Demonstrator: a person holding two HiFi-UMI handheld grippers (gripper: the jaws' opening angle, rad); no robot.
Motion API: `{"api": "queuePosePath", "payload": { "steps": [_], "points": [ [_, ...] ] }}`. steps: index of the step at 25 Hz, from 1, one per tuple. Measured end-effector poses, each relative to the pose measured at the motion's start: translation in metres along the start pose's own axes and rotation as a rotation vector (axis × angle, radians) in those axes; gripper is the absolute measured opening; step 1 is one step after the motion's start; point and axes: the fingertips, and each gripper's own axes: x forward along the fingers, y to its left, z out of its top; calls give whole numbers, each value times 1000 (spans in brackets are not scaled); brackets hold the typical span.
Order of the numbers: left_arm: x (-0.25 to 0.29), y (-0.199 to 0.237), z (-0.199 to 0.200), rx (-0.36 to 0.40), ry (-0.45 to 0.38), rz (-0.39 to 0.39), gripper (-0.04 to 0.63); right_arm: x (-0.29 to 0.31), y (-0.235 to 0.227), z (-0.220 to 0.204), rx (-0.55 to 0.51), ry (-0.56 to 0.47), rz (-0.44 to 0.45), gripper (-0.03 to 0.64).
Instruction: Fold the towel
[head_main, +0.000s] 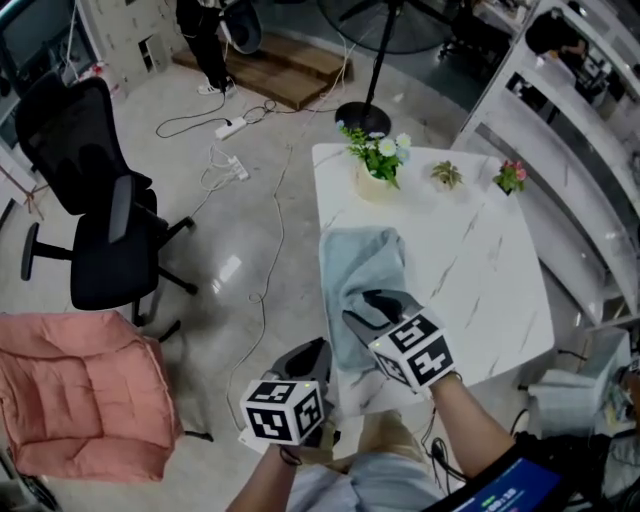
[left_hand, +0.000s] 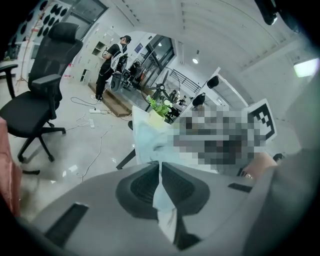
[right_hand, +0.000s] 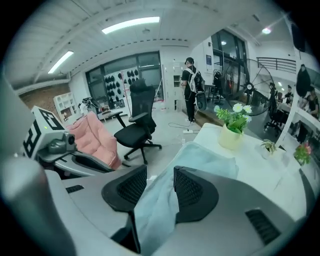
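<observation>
Firmly pinched between the left gripper's (left_hand: 160, 167) closed pads: 1 edge of the towel (head_main: 365, 262). Loose between the right gripper's (right_hand: 159, 176) parted pads, not pressed: more of the same cloth. Farther out, rest of it bunched along the left edge of the table (head_main: 480, 270), running up to both grippers. Judged early: no neat fold visible, flattening and folding left. Counted: 1 towel, 2 grippers, 1 table, 3 potted plants (head_main: 378, 160).

An open office or studio: a black swivel chair (head_main: 100, 215) at left, a power strip (head_main: 231, 128) and cables (head_main: 272, 230) on the polished floor (head_main: 140, 110), glass partitions (right_hand: 120, 72), and potted plants (head_main: 378, 160) on a white surface (head_main: 480, 280).
</observation>
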Motion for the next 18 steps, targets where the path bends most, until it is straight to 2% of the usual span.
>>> {"api": "queuePosePath", "payload": {
  "steps": [3, 7, 11, 15, 18],
  "points": [
    [5, -4, 2, 16, 6, -8, 21, -18, -12, -1, -13, -5, -27, 187],
    [11, -6, -4, 27, 29, -16, 21, -33, -24, -30, -19, 48, -51, 185],
    [19, 4, -13, 19, 52, 2, 21, -30, 1, -58, -11, 87, 10, 138],
    [21, 16, -19, 12, 69, 26, 21, -10, 40, -90, -3, 164, 81, 158],
    [19, 22, -21, 8, 74, 37, 21, 3, 49, -111, 15, 224, 88, 172]
  ]
}}
